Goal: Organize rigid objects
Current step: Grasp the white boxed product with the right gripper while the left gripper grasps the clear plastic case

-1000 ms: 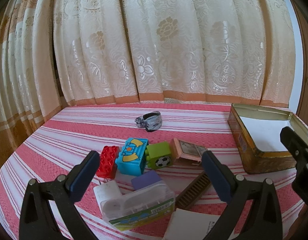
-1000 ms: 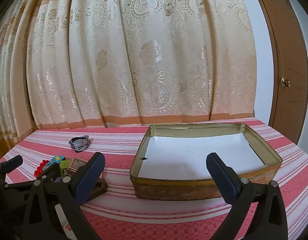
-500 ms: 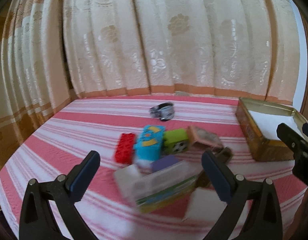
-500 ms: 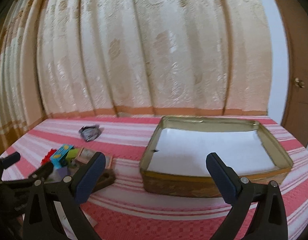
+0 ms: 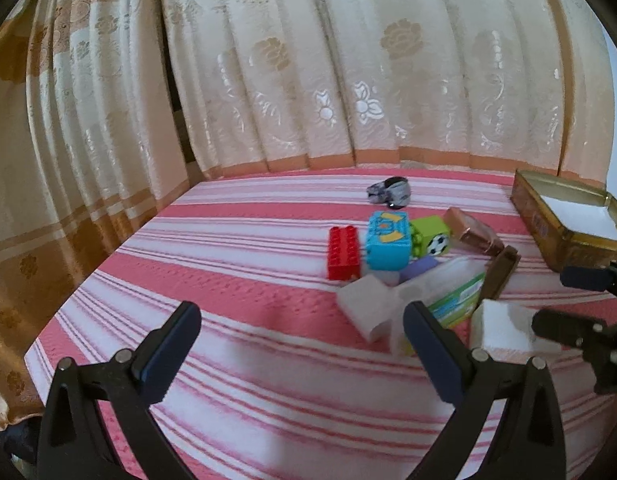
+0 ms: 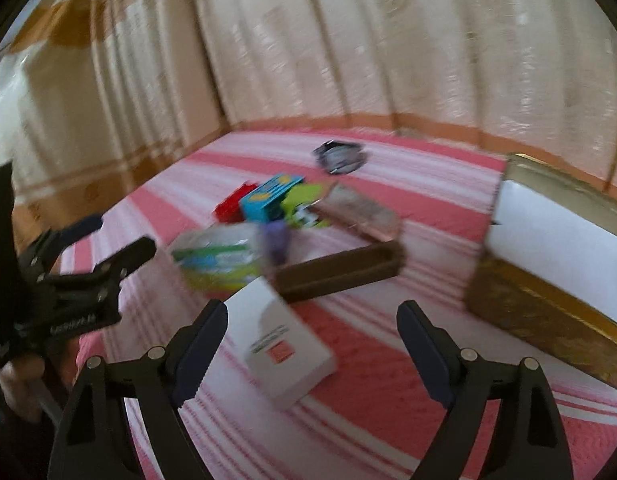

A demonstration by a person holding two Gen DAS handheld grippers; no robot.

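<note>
The right gripper (image 6: 312, 344) was seen tilted down over the pink striped counter (image 6: 388, 368), its jaws wide but just closing, with nothing pressed by the pads. A white box (image 6: 284, 340) lay flat on the counter between the jaws, nearer the left jaw, its long axis running diagonally from the far left to the near right, one short end pointing back toward the camera. Just beyond the jaws a brown tray (image 6: 340, 272) was laid almost crosswise, its long axis running from left up to the right. Farther ahead a cluster was seen: a clear packet (image 6: 216, 256), a purple block (image 6: 278, 240), a blue block (image 6: 268, 198), a green block (image 6: 304, 202), a red brick (image 6: 232, 204) and a flat pink case (image 6: 360, 212); the blur left their contacts uncertain. A gold tin (image 6: 548, 312) stood to the right of the right jaw, open and lined white.

The left gripper (image 5: 302, 340) was held with jaws wide and empty above bare cloth; the same cluster lay ahead of and beyond its right jaw. A grey wristband-like object (image 5: 390, 194), possibly a watch, lay farthest away, near the curtain (image 5: 308, 60).
</note>
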